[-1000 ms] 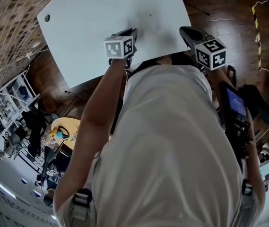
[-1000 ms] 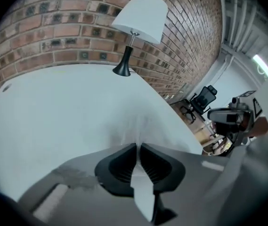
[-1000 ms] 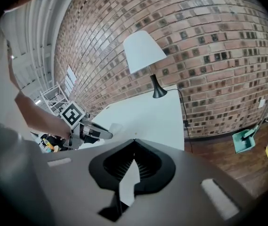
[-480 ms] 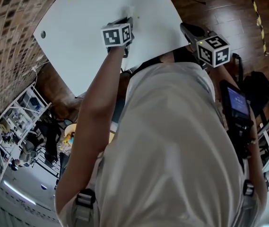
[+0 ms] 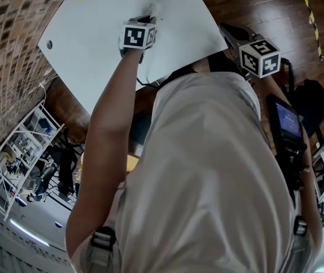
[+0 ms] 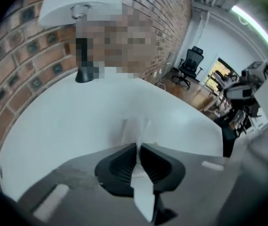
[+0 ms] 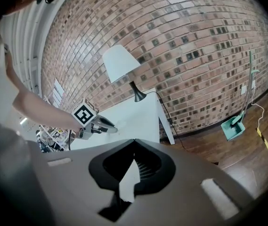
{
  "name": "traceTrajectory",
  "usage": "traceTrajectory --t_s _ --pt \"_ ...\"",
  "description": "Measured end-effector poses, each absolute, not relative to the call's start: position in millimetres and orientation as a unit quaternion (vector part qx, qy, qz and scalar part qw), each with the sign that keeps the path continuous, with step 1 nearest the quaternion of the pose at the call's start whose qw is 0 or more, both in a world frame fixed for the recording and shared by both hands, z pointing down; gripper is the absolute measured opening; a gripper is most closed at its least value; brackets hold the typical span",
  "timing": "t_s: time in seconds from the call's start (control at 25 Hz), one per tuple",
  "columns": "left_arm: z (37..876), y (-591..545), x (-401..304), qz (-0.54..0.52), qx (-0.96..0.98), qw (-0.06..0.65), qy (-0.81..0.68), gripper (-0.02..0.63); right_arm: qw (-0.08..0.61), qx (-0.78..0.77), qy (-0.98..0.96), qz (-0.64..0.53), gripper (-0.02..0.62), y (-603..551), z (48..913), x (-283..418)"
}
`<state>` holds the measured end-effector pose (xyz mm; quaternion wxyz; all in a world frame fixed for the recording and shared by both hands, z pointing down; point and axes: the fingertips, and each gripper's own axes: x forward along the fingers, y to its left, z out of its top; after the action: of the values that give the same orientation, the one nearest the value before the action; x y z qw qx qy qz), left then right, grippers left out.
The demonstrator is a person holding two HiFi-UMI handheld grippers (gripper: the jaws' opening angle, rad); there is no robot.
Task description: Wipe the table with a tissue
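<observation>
**A:** While the left gripper [image 6: 137, 147] pinches the tissue [image 6: 136, 128], where does the tissue sit?

**B:** Its thin white folds poke out onto the table [image 6: 68, 121]. Bare tabletop runs ahead to the lamp [image 6: 84, 72].

**A:** And the right gripper [image 7: 134, 142]?

**B:** It is closed on a white strip [image 7: 124, 180]. Only the head view shows it off the table's near edge, over the wooden floor [image 5: 264, 4].

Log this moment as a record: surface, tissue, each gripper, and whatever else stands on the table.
surface: white table
tissue: white, pinched at the jaw tips, free end reaching toward the tabletop
left gripper: shut on the tissue, over the table, pointing steeply down
right gripper: jaws together, a white scrap between them; held off the table's edge
lamp: white shade, dark base, on the table by the brick wall
</observation>
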<state>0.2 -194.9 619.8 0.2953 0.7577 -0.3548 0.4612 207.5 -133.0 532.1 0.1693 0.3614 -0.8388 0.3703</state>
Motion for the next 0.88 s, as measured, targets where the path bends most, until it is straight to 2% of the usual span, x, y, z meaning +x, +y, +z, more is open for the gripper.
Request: traceTrajectory --t_s 0.2,0.6,0.88 --pt "622 -192 6 0.523 0.768 0.243 -0.279 0.035 0.169 0.359 -0.84 0.37 0.008 -132 532 205" --pt "622 -186 13 0.541 0.77 0.232 -0.246 0.034 0.169 0.359 -0.839 0.373 0.008 -129 534 204" --pt "621 -174 25 0.526 0.774 0.264 -0.233 0.034 0.165 0.359 -0.84 0.372 0.008 -132 532 203"
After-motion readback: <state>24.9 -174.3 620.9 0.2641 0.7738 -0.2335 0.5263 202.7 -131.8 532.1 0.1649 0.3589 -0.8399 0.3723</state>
